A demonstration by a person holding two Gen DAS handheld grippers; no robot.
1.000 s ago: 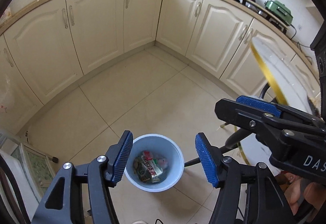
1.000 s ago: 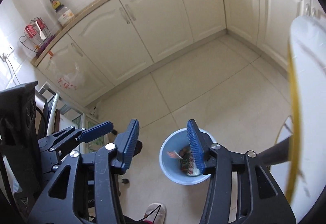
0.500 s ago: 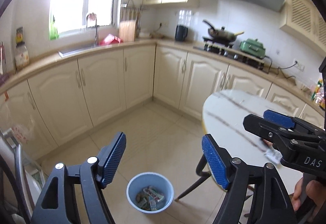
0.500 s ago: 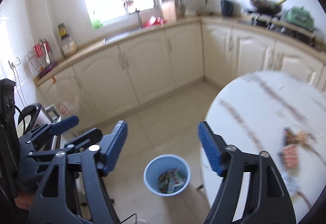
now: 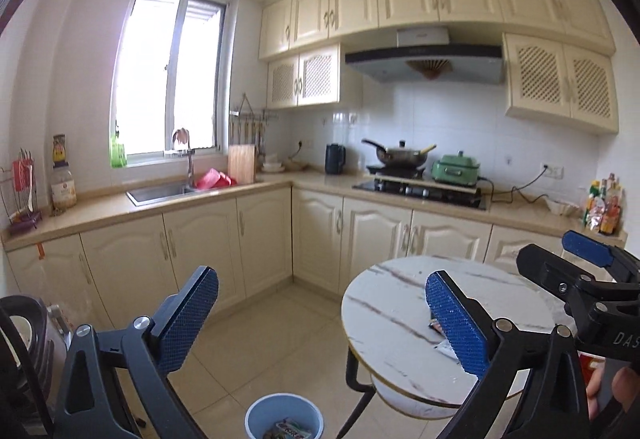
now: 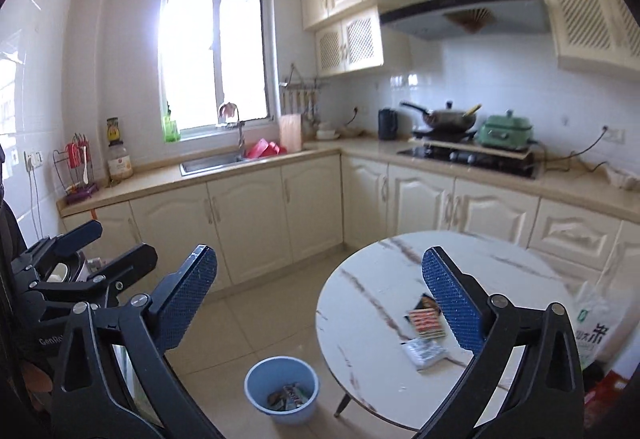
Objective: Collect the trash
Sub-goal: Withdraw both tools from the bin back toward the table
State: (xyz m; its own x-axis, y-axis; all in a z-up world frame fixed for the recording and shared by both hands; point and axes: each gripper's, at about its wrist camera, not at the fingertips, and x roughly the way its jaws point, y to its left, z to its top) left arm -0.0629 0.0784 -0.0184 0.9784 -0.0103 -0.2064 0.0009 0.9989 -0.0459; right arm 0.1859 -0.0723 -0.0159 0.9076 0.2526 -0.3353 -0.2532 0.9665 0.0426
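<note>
Both grippers came up off the bin [image 6: 281, 389] since the earlier frame; views now level across the kitchen. Left gripper [image 5: 320, 323] and right gripper [image 6: 318, 297] are opening, jaws wide, nothing between them. I read this as between drops: some wrappers are in the bin, low between the jaws on the floor. More trash is on the round marble bench [image 6: 372, 303]: red wrapper [image 6: 424, 321] and white packet [image 6: 422, 353], just left of the right gripper's right finger. Next I'd drop onto one wrapper, flat and thin, so a low pinch. Cream cabinets, sink and stove behind.
</note>
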